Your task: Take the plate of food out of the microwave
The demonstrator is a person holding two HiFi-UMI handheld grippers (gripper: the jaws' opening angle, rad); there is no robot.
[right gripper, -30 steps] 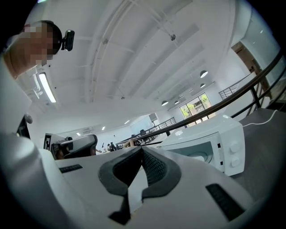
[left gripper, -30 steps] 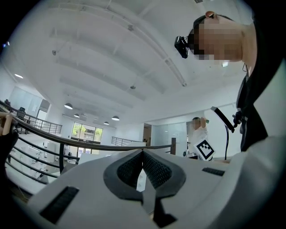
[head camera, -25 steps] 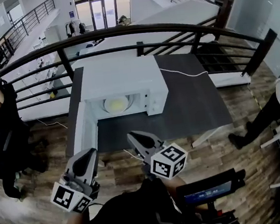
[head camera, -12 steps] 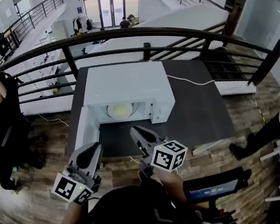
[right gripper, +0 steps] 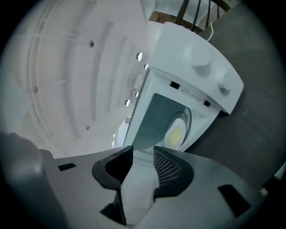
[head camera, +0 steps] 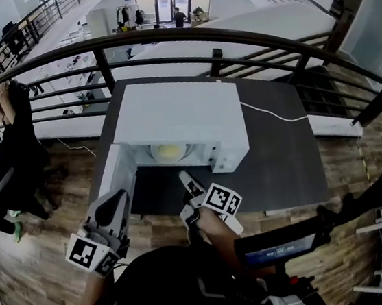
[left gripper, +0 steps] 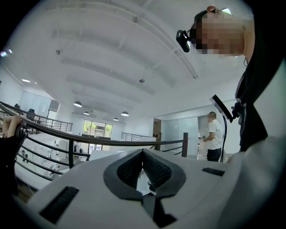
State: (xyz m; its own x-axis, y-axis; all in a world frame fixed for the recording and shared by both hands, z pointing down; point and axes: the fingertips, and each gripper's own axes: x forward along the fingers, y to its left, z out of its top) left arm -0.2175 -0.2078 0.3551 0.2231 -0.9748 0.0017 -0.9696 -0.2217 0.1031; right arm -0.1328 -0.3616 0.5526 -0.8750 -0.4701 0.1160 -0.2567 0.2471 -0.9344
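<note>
The step in hand is the reach into the microwave (head camera: 181, 125), whose door (head camera: 114, 175) stands swung open to the left. The plate of food (head camera: 168, 152) sits inside the cavity, untouched. The right gripper (head camera: 188, 183) hangs over the table (head camera: 281, 158) edge, well short of the opening but aimed at it; its jaws have just been opening and nothing is between them. The left gripper (head camera: 116, 204) hangs off the table, jaws together and empty. Next, the right gripper likely must enter the cavity level and close on the plate's near rim.
</note>
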